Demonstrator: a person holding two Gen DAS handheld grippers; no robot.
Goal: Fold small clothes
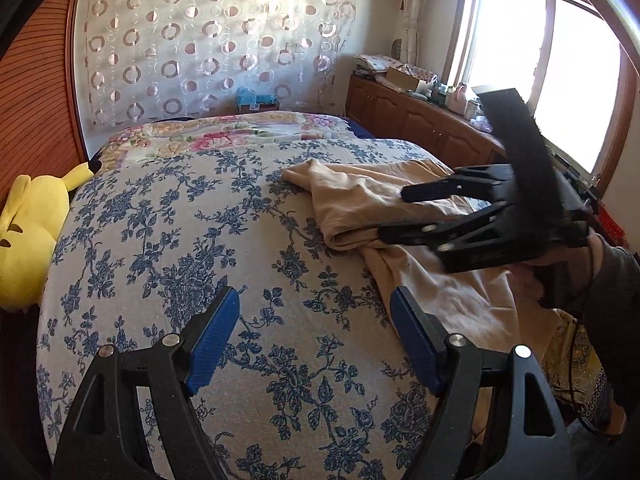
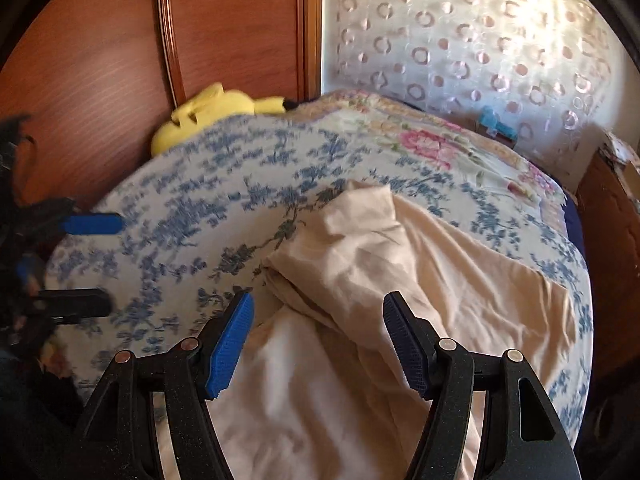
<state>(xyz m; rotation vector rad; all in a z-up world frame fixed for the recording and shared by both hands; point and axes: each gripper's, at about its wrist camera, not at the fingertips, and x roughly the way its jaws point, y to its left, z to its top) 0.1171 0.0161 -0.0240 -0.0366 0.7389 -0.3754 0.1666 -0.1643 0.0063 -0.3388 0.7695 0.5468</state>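
A yellow plush toy [image 1: 28,236] lies at nine o'clock in the left wrist view, against the wooden headboard [image 1: 36,112] beside the bed's blue-flowered cover [image 1: 168,216]. The left gripper [image 1: 316,340] hangs at six o'clock over bare cover, its blue pads spread and released, with nothing between them. At three o'clock the beige garment [image 1: 360,200] lies rumpled on the cover, and the right gripper [image 1: 394,212] reaches in from the right above its bunched fold, its fingers apart; a hand [image 1: 600,264] holds it. In the right wrist view that gripper [image 2: 318,336] stands released over the garment [image 2: 360,248], which spreads from centre to six o'clock, pads not pressing the cloth. The left gripper [image 2: 98,260] shows blurred at nine o'clock.
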